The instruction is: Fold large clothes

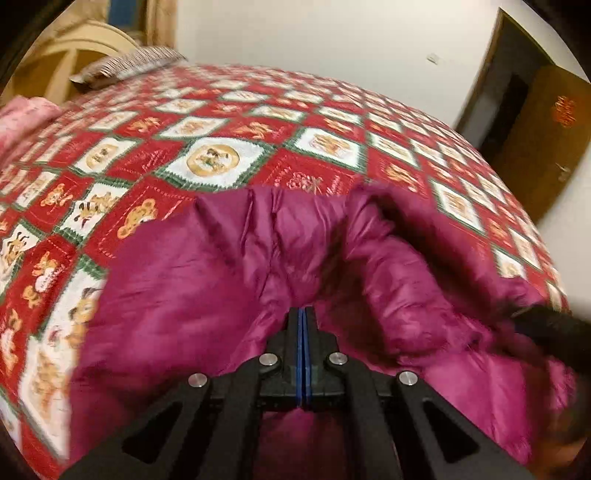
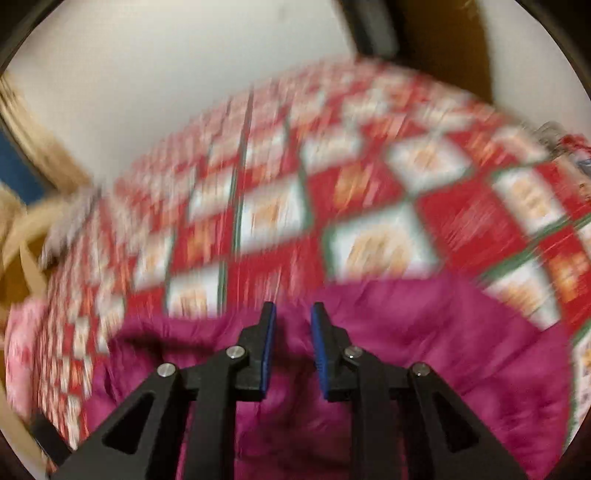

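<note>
A magenta puffy jacket [image 1: 229, 266] lies on a bed with a red, white and green patchwork quilt [image 1: 214, 155]. My left gripper [image 1: 303, 314] has its blue pads pressed together just over the jacket fabric; whether cloth is pinched between them I cannot tell. A dark blurred shape, likely the other gripper [image 1: 546, 325], shows at the right edge of the left wrist view. In the right wrist view the jacket [image 2: 424, 339] fills the bottom. My right gripper [image 2: 293, 314] is open and empty above it. This view is motion-blurred.
A striped pillow [image 1: 125, 66] and a pink cloth [image 1: 26, 114] lie at the bed's far left by a cream headboard [image 1: 74, 48]. A white wall [image 1: 314, 33] stands behind the bed. A dark wooden door [image 1: 535, 122] is at the right.
</note>
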`<state>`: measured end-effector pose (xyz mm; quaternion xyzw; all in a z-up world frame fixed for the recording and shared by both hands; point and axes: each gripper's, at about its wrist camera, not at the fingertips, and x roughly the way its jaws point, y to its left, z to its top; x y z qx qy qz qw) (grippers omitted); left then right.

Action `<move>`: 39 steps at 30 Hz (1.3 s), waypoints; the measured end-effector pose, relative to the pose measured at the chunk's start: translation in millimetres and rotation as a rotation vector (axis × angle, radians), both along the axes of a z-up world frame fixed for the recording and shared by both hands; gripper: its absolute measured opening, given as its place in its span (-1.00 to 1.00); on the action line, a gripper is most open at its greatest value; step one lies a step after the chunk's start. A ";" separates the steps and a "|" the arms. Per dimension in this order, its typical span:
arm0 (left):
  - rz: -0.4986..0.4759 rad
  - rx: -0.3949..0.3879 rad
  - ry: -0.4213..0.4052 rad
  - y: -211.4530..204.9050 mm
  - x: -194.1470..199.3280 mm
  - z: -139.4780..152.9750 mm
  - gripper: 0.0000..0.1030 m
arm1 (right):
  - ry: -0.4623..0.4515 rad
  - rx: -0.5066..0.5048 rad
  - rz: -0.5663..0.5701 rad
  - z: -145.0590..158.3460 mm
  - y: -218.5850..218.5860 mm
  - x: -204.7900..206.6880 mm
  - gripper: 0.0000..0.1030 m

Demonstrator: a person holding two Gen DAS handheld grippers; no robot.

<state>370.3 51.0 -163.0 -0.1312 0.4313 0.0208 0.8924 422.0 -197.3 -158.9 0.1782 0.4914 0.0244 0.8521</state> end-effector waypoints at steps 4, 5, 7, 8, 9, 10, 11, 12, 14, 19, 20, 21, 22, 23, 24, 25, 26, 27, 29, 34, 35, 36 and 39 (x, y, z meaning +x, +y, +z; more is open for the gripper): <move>0.009 0.057 -0.122 3.1 -14.3 46.9 -0.99 | -0.154 -0.144 0.115 -10.7 18.5 -31.4 -0.49; -0.007 0.065 -0.137 -0.3 -8.2 56.1 -0.99 | -0.161 -0.138 0.106 -10.6 18.0 -33.6 -0.49; -0.049 0.062 -0.168 -13.1 14.1 77.7 -0.99 | -0.167 -0.143 0.104 -11.3 18.9 -34.9 -0.49; -0.066 0.052 -0.184 -21.6 26.6 86.0 -0.99 | -0.171 -0.150 0.107 -11.2 20.4 -36.8 -0.49; -0.084 0.053 -0.190 -29.9 39.6 90.5 -0.99 | -0.173 -0.153 0.108 -11.6 20.5 -38.5 -0.49; -0.118 0.067 -0.183 -42.0 54.3 92.6 -0.98 | -0.177 -0.152 0.109 -10.9 19.5 -40.2 -0.49; -0.147 0.087 -0.163 -51.0 66.3 90.1 -0.98 | -0.181 -0.149 0.109 -10.9 19.5 -41.7 -0.49; -0.161 0.133 -0.126 -62.0 80.7 84.4 -0.98 | -0.183 -0.146 0.109 -11.0 18.6 -40.3 -0.49; -0.162 0.222 -0.101 -74.4 91.3 69.1 -0.98 | -0.186 -0.148 0.108 -12.3 17.8 -33.7 -0.49; -0.174 0.163 0.020 -59.8 72.5 -10.1 -0.98 | -0.200 -0.126 0.105 -12.6 16.3 -36.4 -0.49; -0.164 0.132 -0.042 -54.6 63.4 -10.4 -0.98 | -0.204 -0.113 0.104 -12.7 14.7 -36.5 -0.49; -0.154 0.101 -0.048 -50.2 61.7 -10.7 -0.98 | -0.204 -0.106 0.102 -12.7 13.9 -36.4 -0.49; -0.154 0.086 -0.040 -48.9 64.1 -12.0 -0.98 | -0.205 -0.107 0.102 -12.6 14.1 -36.5 -0.49; -0.154 0.086 -0.038 -49.5 65.2 -12.6 -0.98 | -0.206 -0.114 0.103 -12.1 15.2 -36.5 -0.49; -0.156 0.100 -0.041 -51.5 65.5 -12.7 -0.98 | -0.204 -0.119 0.103 -11.6 16.3 -36.1 -0.49; -0.159 0.121 -0.046 -54.4 64.6 -12.6 -0.98 | -0.201 -0.123 0.102 -10.9 16.8 -35.8 -0.49; -0.160 0.147 -0.052 -58.2 63.4 -12.3 -0.98 | -0.197 -0.123 0.094 -9.1 16.3 -36.5 -0.49; -0.160 0.157 -0.053 -59.3 63.8 -12.3 -0.98 | -0.196 -0.123 0.079 -5.2 14.6 -38.2 -0.49; -0.160 0.170 -0.056 -59.9 61.9 -11.5 -0.98 | -0.235 -0.132 0.046 7.1 8.7 -46.2 -0.49; -0.161 0.168 -0.057 -58.9 63.8 -13.8 -0.98 | -0.173 -0.148 0.004 -9.2 -11.5 -39.5 -0.43; -0.161 0.171 -0.058 -58.5 63.1 -13.3 -0.98 | -0.181 -0.154 0.007 -9.0 -11.4 -39.0 -0.43; -0.160 0.173 -0.057 -59.6 63.6 -13.4 -0.98 | -0.183 -0.174 0.012 -9.8 -8.5 -37.6 -0.43; -0.160 0.172 -0.056 -60.1 63.7 -13.2 -0.98 | -0.192 -0.260 0.015 -10.7 4.4 -34.9 -0.43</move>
